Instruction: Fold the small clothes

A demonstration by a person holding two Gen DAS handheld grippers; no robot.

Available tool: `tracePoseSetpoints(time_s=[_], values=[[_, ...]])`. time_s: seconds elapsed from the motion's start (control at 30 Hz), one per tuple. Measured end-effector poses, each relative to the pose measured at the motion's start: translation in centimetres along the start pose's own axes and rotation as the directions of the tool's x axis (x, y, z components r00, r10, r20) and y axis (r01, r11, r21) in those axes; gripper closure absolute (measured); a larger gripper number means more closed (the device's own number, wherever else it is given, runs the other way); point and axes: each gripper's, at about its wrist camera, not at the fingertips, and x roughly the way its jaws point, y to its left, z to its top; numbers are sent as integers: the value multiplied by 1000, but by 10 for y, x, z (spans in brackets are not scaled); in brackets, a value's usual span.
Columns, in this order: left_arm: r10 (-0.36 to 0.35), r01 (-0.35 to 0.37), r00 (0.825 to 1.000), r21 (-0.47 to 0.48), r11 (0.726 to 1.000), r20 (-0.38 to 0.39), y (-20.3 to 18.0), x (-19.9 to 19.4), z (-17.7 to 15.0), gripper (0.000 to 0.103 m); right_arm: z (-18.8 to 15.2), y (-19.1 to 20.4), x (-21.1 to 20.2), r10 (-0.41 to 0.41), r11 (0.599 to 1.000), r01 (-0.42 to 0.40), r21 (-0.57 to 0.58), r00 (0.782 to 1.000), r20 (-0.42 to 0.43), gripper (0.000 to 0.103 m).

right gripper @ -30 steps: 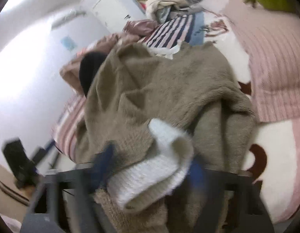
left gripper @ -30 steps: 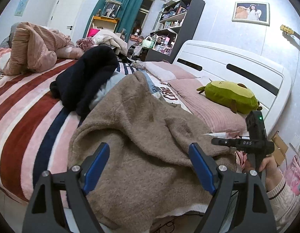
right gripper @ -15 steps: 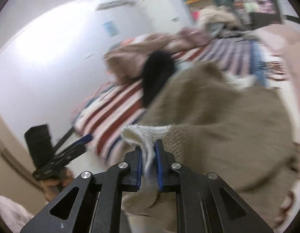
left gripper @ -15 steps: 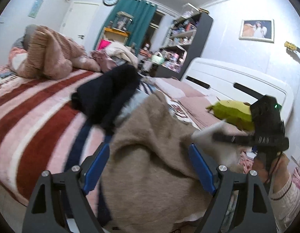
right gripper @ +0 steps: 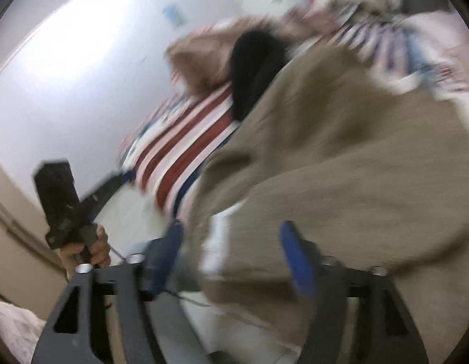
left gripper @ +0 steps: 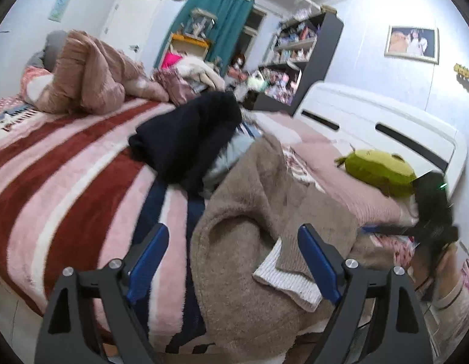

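Note:
A brown fuzzy sweater [left gripper: 264,212] lies crumpled at the near edge of the bed. Its sleeve is folded over the body, and the white ribbed cuff [left gripper: 286,279] rests on top. My left gripper [left gripper: 232,230] hovers over the sweater's left part with nothing between its jaws, which are opening a little wider. In the blurred right wrist view, my right gripper [right gripper: 231,226] is opening just above the sweater [right gripper: 340,151]. The cuff [right gripper: 216,242] lies loose under the gap, and the pads do not press on it.
A dark navy garment [left gripper: 188,139] lies behind the sweater on the red, pink and blue striped blanket [left gripper: 67,176]. A green plush [left gripper: 377,166] and a pink pillow [left gripper: 334,188] sit by the white headboard [left gripper: 386,121]. A pink quilt heap [left gripper: 88,72] fills the far left.
The right gripper was shut on the white cuff and carried it across the sweater. Its jaws have now parted and the cuff lies on the sweater. The left gripper drifted sideways.

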Motion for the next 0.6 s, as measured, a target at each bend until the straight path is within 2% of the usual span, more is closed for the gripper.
tracePoseSetpoints(time_s=[0.1,0.13,0.2,0.3,0.37,0.43,0.53,0.57,0.6], values=[[-31,31,997,4,1000,-72,1,32,3,19,-10,-41,-61,-144,987,138,85,987,70,23],[-40,41,994,2,999,-98,2,43,4,19,-16,-62,-79,-183,976,173,128,981,70,16],[-43,43,989,-4,999,-143,5,62,6,19,-33,-100,-98,-234,952,223,212,972,30,13],[-10,13,971,13,1000,-240,9,95,0,19,-62,-141,-105,-279,914,279,295,959,-42,12],[4,-1,955,10,1000,-298,13,113,-8,19,-82,-160,-97,-219,914,234,330,972,-82,14],[-12,9,941,-10,1000,-338,16,126,-16,19,-96,-167,-87,-121,933,142,330,989,-83,14],[27,-10,937,52,999,-349,4,137,-23,19,-104,-160,-80,-44,963,56,263,998,-49,18],[26,-6,934,58,998,-356,-1,139,-23,23,-103,-159,-75,-2,966,14,259,999,-47,33],[11,7,932,47,999,-362,-5,141,-24,31,-103,-159,-68,50,964,-36,263,998,-46,44]])
